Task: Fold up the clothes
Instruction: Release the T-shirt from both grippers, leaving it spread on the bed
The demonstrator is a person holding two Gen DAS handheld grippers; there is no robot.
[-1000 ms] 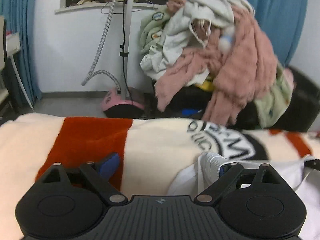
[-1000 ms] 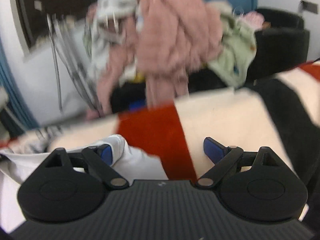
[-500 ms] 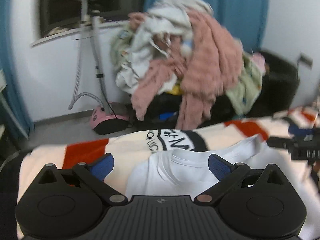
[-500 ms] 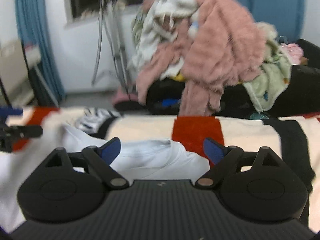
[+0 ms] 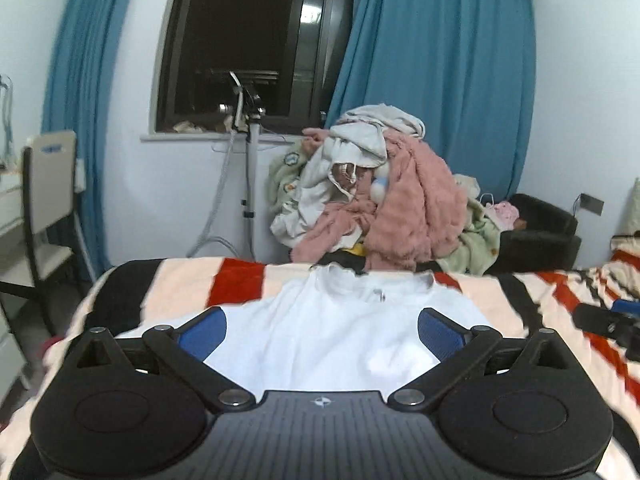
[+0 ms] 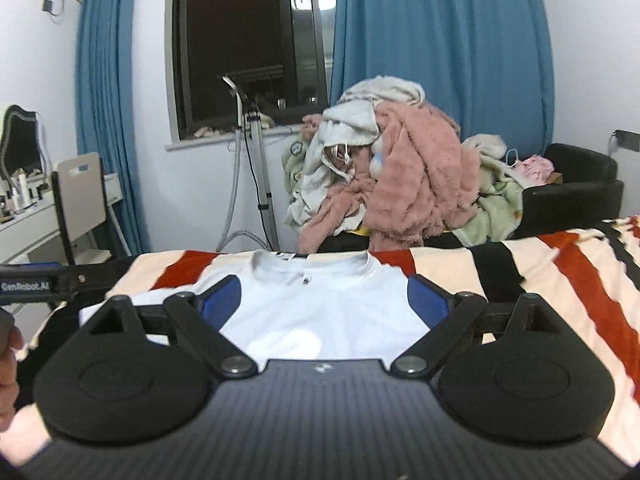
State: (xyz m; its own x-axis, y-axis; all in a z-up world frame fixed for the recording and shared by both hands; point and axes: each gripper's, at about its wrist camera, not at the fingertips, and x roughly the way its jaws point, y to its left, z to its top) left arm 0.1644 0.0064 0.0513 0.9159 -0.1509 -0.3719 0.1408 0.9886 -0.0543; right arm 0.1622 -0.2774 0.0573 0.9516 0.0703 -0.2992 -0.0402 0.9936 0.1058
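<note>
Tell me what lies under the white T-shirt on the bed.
The white T-shirt lies flat on a striped blanket in cream, red and black, which shows all around it. A black printed patch peeks out above the collar. Whatever else lies beneath the shirt is covered.

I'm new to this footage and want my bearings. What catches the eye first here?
A white T-shirt lies spread flat, collar away from the camera, on a striped red, cream and black blanket. Behind it, under the dark window framed by blue curtains, towers a heap of clothes topped by a fuzzy pink garment.
</note>
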